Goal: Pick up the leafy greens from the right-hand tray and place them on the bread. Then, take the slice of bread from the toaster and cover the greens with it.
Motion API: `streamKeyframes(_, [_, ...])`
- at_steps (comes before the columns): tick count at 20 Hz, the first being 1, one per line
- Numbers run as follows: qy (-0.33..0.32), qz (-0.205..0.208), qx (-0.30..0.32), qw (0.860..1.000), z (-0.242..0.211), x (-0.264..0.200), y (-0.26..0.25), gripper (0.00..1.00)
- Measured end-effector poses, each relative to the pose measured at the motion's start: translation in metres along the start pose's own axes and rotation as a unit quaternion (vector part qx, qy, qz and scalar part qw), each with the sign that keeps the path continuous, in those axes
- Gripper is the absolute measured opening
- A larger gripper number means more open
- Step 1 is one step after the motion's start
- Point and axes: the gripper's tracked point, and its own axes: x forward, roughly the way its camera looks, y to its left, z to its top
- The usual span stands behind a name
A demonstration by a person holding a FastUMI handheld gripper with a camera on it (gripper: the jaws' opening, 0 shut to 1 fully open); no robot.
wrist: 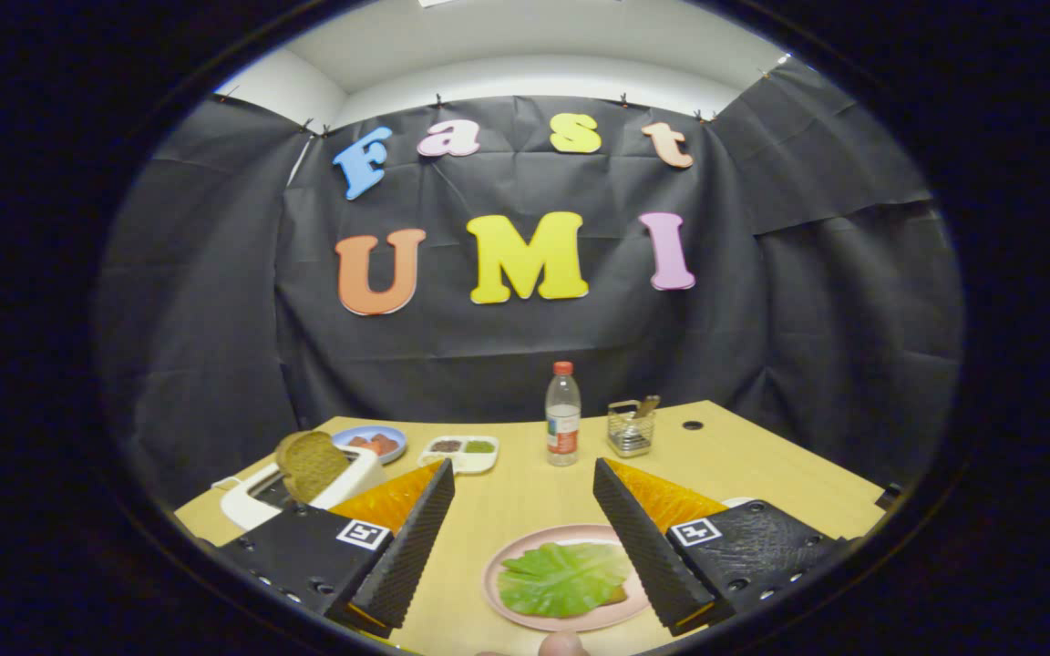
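Greens (564,578) on plate (498,565), tongs (523,483) open

I see even, bright overhead light on the table (525,497), soft shadows, sharp centre, and fisheye bending toward the frame's edges.

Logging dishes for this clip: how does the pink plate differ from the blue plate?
The pink plate lies between the open tool's fingers, bearing leafy greens; the blue plate lies beyond the toaster, holding reddish pieces. Both are round and rest on the table.
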Motion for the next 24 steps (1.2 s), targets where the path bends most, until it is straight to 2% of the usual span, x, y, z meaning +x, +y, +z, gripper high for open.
streamKeyframes(4, [0.007,0.052,0.003,0.999,-0.008,0.003,0.091,0.96])
streamKeyframes(7, [0.02,0.082,-0.022,0.996,-0.02,0.011,0.146,0.96])
streamKeyframes(10, [0.047,0.084,-0.034,0.995,-0.04,0.031,0.175,0.95])
streamKeyframes(12, [0.064,0.072,-0.047,0.994,-0.053,0.05,0.18,0.94])
streamKeyframes(15, [0.074,0.052,-0.065,0.994,-0.06,0.075,0.184,0.85])
streamKeyframes(17, [0.082,0.048,-0.061,0.994,-0.063,0.086,0.187,0.75])
streamKeyframes(19, [0.086,0.05,-0.057,0.993,-0.062,0.092,0.19,0.6])
streamKeyframes(21, [0.087,0.048,-0.06,0.993,-0.059,0.094,0.189,0.38])
streamKeyframes(22, [0.087,0.047,-0.061,0.993,-0.057,0.092,0.188,0.21])
streamKeyframes(24, [0.087,0.054,-0.055,0.993,-0.054,0.088,0.185,0.14])
